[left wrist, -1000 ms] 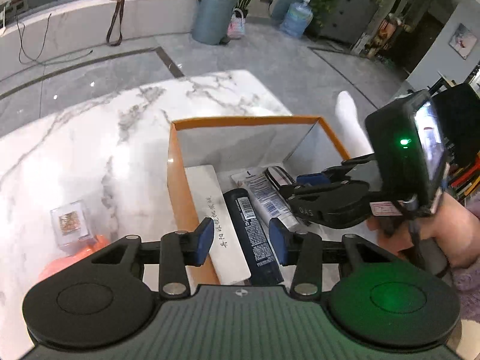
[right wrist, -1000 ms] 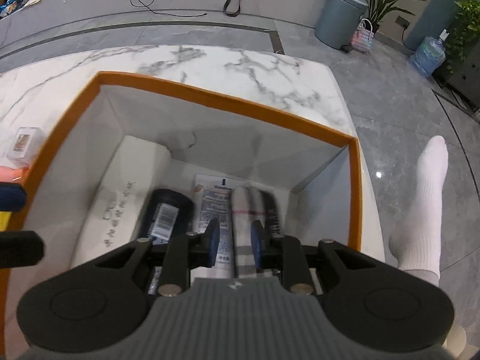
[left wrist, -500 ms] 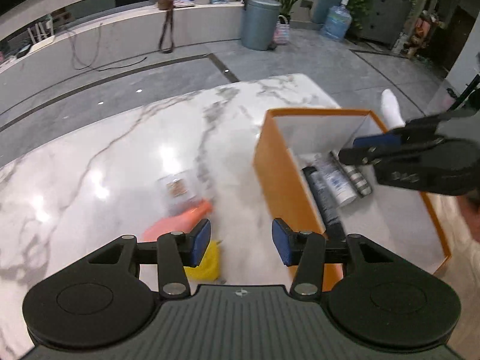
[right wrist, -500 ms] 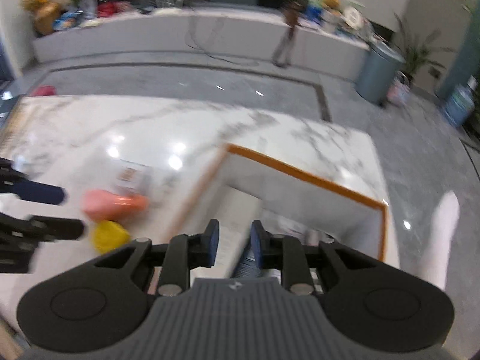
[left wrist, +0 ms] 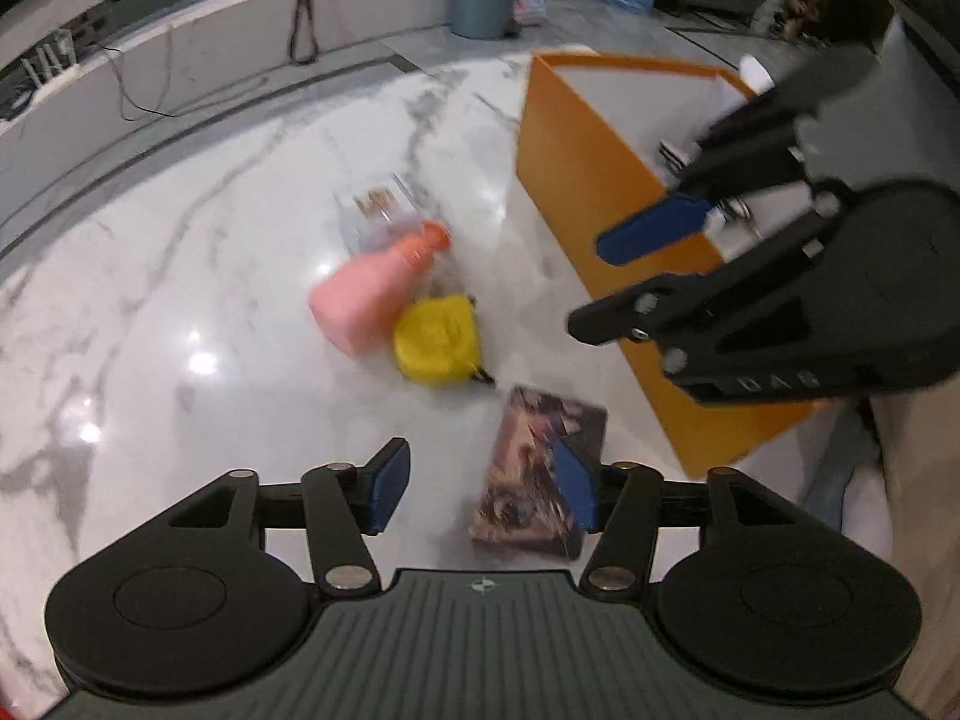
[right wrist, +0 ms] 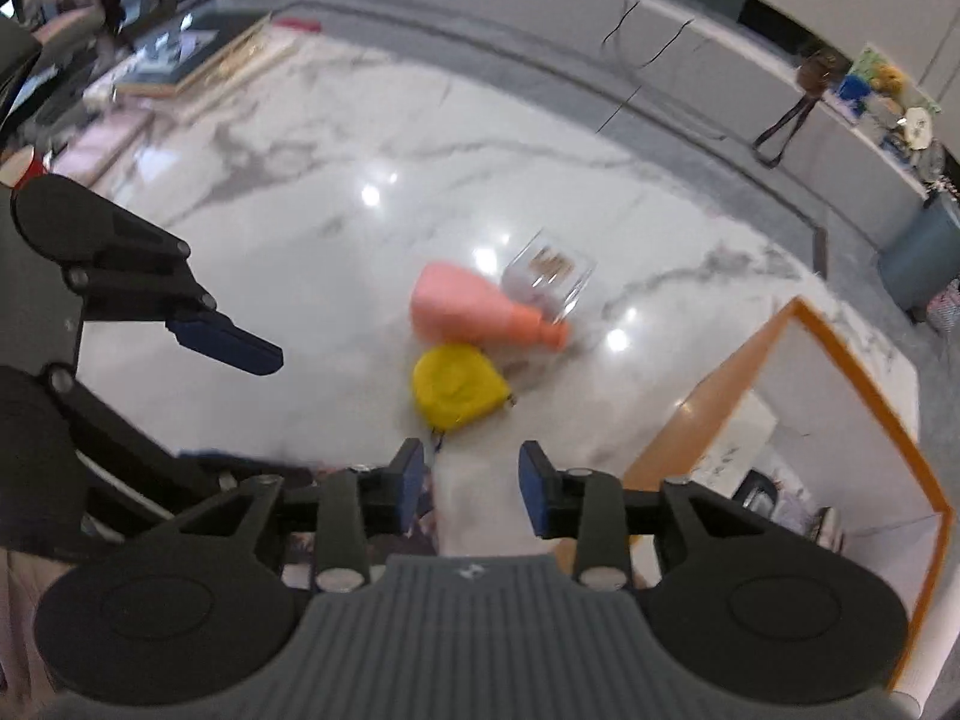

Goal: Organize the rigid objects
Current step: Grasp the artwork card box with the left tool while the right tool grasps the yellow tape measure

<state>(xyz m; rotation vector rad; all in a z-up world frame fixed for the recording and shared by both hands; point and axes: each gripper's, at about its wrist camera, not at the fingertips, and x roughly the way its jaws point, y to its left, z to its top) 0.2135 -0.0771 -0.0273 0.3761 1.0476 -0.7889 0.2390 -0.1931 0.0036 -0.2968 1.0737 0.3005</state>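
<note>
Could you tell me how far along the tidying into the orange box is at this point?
Partly done. Several items already lie inside the orange box. Nothing is in hand: the left tool and right tool are both open and empty over the marble table. Still out on the table are the pink bottle, yellow tape measure, clear case and patterned box.

Bare marble table (left wrist: 180, 252) left of pink bottle (left wrist: 366, 294), orange box (left wrist: 600, 204) walling right side
</note>
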